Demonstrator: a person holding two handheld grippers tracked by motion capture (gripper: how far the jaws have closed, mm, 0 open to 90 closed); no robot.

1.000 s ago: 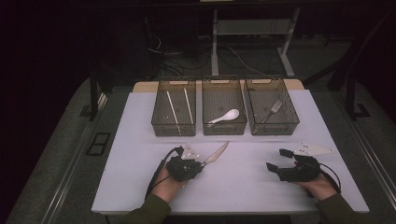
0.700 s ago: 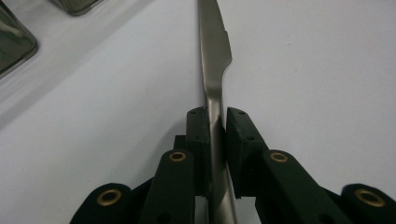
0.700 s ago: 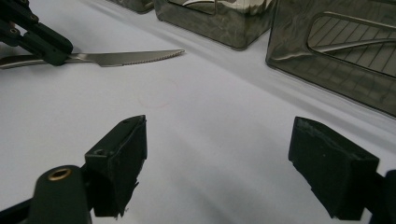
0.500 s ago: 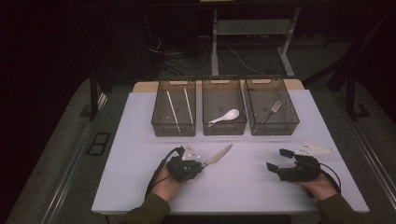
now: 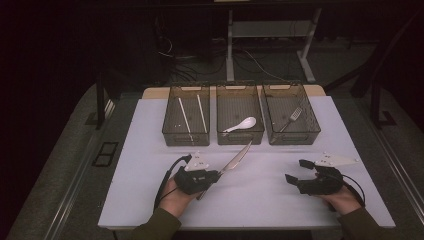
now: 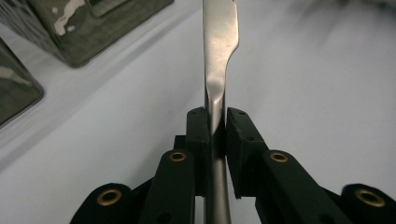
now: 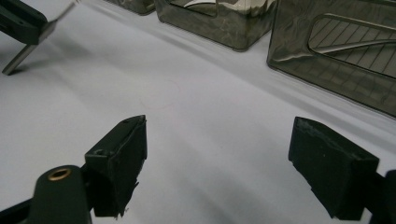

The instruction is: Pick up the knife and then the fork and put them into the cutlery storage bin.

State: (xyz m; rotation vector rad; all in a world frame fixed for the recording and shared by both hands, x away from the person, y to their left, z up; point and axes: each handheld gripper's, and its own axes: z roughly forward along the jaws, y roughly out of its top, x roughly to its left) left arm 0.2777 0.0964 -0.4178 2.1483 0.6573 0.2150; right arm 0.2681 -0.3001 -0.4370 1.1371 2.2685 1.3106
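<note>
High view, left to right: left gripper (image 5: 216, 174) sits at about 7 o'clock on the white table (image 5: 150, 130), jaws clamped on the handle of a table knife (image 5: 234, 161). Blade points toward 1 o'clock, tip just short of the middle bin (image 5: 240, 137). Whether the knife is clear of the table cannot be told here. Right gripper (image 5: 296, 171) at about 5 o'clock, jaws spread wide, nothing between them, well apart from the knife.

Bins along 12 o'clock: left bin (image 5: 169, 125) holds chopsticks (image 5: 185, 119), middle bin a white soup spoon (image 5: 240, 124), right bin (image 5: 312, 120) a fork (image 5: 291, 118).

Left gripper view: left gripper (image 6: 215, 126) fingers (image 6: 198, 135) pinch the knife (image 6: 219, 42) at the neck where handle meets blade, pads tight on both sides, blade edge-on running to 12 o'clock. Grip detail the high view can't resolve.

Right gripper view: right gripper (image 7: 219, 158) fingers (image 7: 122, 158) wide apart over bare table, touching nothing. Knife handle end (image 7: 18, 58) at 10 o'clock, held off the surface with a shadow beneath it.
</note>
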